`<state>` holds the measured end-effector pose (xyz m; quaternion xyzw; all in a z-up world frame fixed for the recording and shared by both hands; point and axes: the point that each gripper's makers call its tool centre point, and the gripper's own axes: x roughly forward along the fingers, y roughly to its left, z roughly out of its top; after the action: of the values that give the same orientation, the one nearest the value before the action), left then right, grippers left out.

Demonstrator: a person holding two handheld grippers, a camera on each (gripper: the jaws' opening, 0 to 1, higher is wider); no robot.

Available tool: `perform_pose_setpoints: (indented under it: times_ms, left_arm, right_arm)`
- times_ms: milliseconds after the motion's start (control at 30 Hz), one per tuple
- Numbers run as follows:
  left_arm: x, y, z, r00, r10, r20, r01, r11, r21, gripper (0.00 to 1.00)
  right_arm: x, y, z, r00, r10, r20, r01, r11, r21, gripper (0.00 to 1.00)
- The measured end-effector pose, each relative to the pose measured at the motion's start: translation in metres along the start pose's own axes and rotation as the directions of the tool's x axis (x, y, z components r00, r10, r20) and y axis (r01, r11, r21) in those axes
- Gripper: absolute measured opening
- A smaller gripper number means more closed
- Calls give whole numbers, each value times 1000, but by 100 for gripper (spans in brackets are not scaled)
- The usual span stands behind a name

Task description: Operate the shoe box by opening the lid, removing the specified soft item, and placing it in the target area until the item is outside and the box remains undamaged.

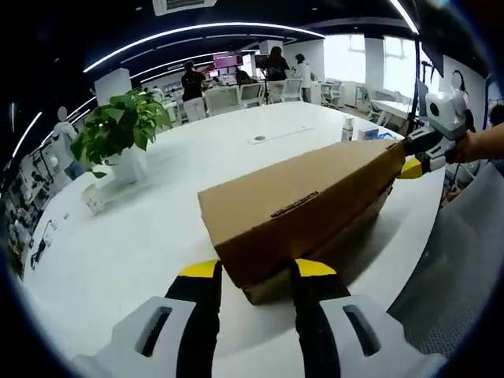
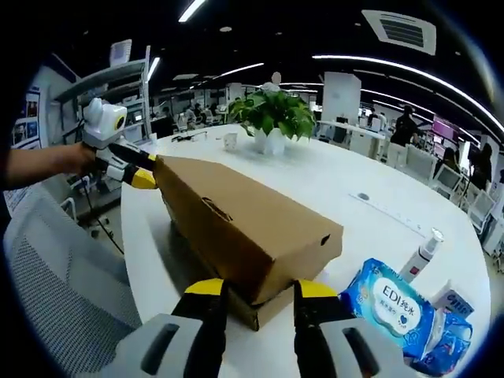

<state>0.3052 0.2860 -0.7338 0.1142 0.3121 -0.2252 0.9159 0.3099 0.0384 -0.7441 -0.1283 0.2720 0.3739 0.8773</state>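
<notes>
Left gripper view puts your left gripper [image 1: 256,276] at one short end of the shoe box [image 1: 303,209], its yellow-tipped jaws spread apart and set either side of that end's lower corner; whether the tips touch the cardboard you cannot tell. The box lies flat on the white worktop [image 1: 142,236], close to the worktop's near edge, with its lid [image 1: 315,185] raised slightly along one long side. At the far short end, your right gripper [image 1: 417,153] meets the lid's corner. Right gripper view shows the same from the other end: your right gripper [image 2: 256,295] has its jaws parted and straddling the box's near end, while your left gripper [image 2: 134,169] touches the far corner. You have broad bare worktop beyond the box toward the potted plant [image 1: 118,130]. Near the right gripper, a blue wipes pack [image 2: 394,307] and a small white bottle [image 2: 423,256] sit just beside the box. A mesh chair back [image 2: 55,283] stands off the worktop's near edge.
</notes>
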Motion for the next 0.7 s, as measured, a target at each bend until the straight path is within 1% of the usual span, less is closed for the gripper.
perform_pose_setpoints:
  times_ms: [33, 167, 300, 367, 567, 700]
  left_arm:
    - [1, -2, -3, 1000, -2, -10, 2, 1000, 4, 36]
    - [4, -4, -10, 1000, 2, -30, -1, 1000, 25, 37]
    - [8, -5, -15, 999, -3, -33, 3, 1000, 3, 38]
    - [10, -5, -18, 999, -2, -39, 2, 1000, 12, 38]
    - [14, -5, -25, 999, -4, -49, 4, 1000, 3, 37]
    - [10, -6, -23, 999, -17, -51, 17, 1000, -13, 38]
  right_arm:
    - [1, 1, -3, 1000, 1, -16, -1, 1000, -23, 31]
    - [6, 4, -9, 999, 3, -35, -5, 999, -52, 33]
    - [10, 4, -16, 998, 5, -55, -9, 997, -75, 35]
    - [12, 4, -20, 998, 5, -67, -12, 995, -99, 35]
    - [17, 4, -27, 996, 10, -84, -18, 996, -87, 36]
    - [14, 5, -28, 996, 15, -87, -22, 997, -75, 37]
